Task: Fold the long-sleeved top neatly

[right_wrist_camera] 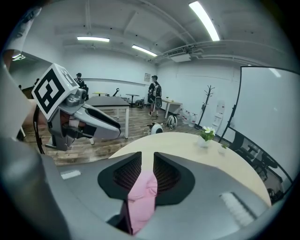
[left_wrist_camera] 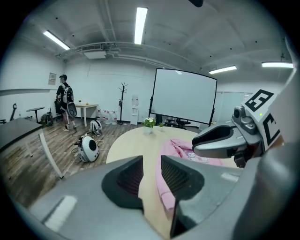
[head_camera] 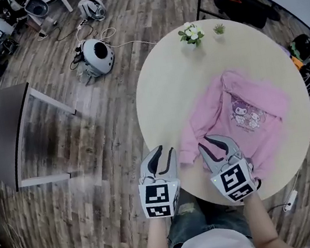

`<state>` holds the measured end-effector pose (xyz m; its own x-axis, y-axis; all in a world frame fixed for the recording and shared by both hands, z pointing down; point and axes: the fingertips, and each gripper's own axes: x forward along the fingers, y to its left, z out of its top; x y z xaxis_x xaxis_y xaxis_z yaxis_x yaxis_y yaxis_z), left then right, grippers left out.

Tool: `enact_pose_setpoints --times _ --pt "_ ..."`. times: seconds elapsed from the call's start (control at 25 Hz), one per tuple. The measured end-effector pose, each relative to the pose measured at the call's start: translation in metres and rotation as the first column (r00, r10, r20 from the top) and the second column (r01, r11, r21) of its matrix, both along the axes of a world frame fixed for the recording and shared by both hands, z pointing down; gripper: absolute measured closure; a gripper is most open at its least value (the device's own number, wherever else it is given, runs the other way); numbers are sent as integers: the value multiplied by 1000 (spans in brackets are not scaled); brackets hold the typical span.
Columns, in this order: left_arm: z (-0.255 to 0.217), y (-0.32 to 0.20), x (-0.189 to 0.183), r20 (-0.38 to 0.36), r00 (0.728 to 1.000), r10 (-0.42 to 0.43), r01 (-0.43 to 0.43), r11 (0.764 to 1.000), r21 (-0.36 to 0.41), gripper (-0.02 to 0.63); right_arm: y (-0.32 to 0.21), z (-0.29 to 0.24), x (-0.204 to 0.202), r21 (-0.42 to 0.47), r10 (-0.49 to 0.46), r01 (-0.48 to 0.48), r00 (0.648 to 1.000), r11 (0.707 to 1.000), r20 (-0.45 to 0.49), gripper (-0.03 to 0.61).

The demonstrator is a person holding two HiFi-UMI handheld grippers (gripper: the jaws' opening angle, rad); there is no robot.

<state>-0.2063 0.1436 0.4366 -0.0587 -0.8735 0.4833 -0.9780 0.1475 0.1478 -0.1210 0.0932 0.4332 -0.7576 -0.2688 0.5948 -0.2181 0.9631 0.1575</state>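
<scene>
Right gripper view: right claw point(right_wrist_camera: 147, 161) grips top point(right_wrist_camera: 142, 193) (unclear overhead).

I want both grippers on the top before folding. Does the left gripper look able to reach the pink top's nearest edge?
Probably yes. The left gripper is open and empty, close beside the pink top near the table edge, with only bare tabletop between them.

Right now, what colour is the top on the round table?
The top is pink, with a cartoon print; head view shows it best.
</scene>
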Motion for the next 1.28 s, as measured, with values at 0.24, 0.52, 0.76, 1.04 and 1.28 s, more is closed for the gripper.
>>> enact_pose_setpoints --times 0.24,0.52,0.76,1.04,1.28 --pt "7 32 -6 5 998 -63 63 998 -10 495 39 30 -14 1 -132 132 987 991 -91 454" --pt "15 62 -9 -13 993 -120 119 993 -24 494 70 72 -14 -27 -218 217 955 976 -202 446" --pt "23 78 -10 -13 989 -145 145 989 -33 495 81 102 -12 -67 -237 228 937 971 -256 448" --pt "33 87 -10 -41 986 -161 159 986 -51 495 77 130 -13 -61 -222 214 920 975 -324 457" --pt "39 87 -15 -50 985 -167 163 985 -60 495 74 145 -13 -79 -201 185 913 979 -355 498"
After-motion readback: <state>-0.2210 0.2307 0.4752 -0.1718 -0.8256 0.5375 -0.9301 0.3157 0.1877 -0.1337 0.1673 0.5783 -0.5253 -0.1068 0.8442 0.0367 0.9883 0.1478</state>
